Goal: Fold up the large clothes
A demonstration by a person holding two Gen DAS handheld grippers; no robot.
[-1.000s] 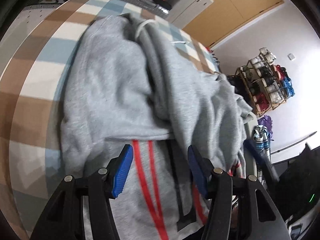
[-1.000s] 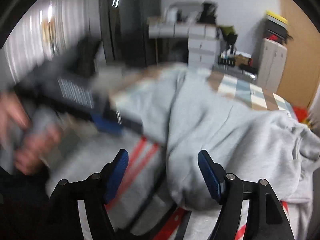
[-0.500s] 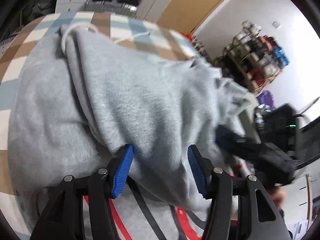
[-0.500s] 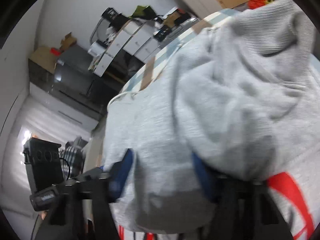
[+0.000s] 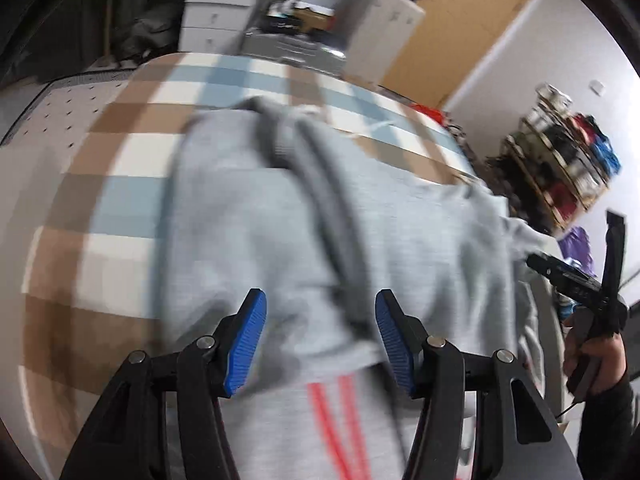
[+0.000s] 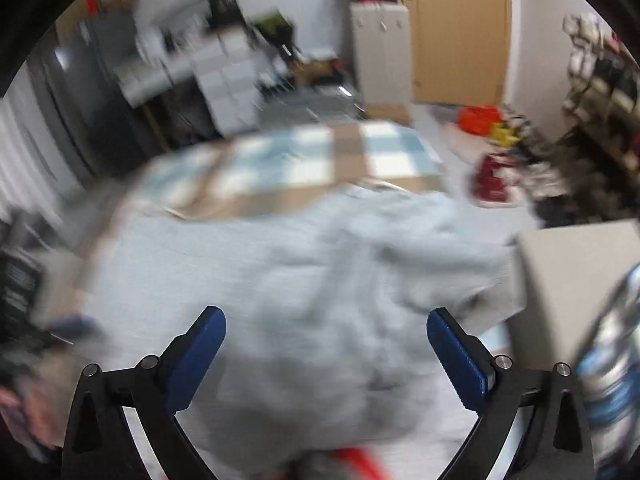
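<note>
Two grippers over one grey hoodie (image 5: 280, 240) heaped on checked bedspread (image 5: 132, 152), long axis running away from fingers toward far edge, folded bulk ahead of and under both, near hem with red stripes (image 5: 332, 420) just below left gripper (image 5: 318, 336), so left nearer to it. Left pads half spread, nothing pinched, cloth lying beneath the gap; right gripper (image 6: 326, 354) jaws opening wide, blurred cloth under them, pads clear of it.

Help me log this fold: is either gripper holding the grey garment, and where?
Neither. The left gripper stands open above the grey garment; the right gripper is opening, pads clear of it.
</note>
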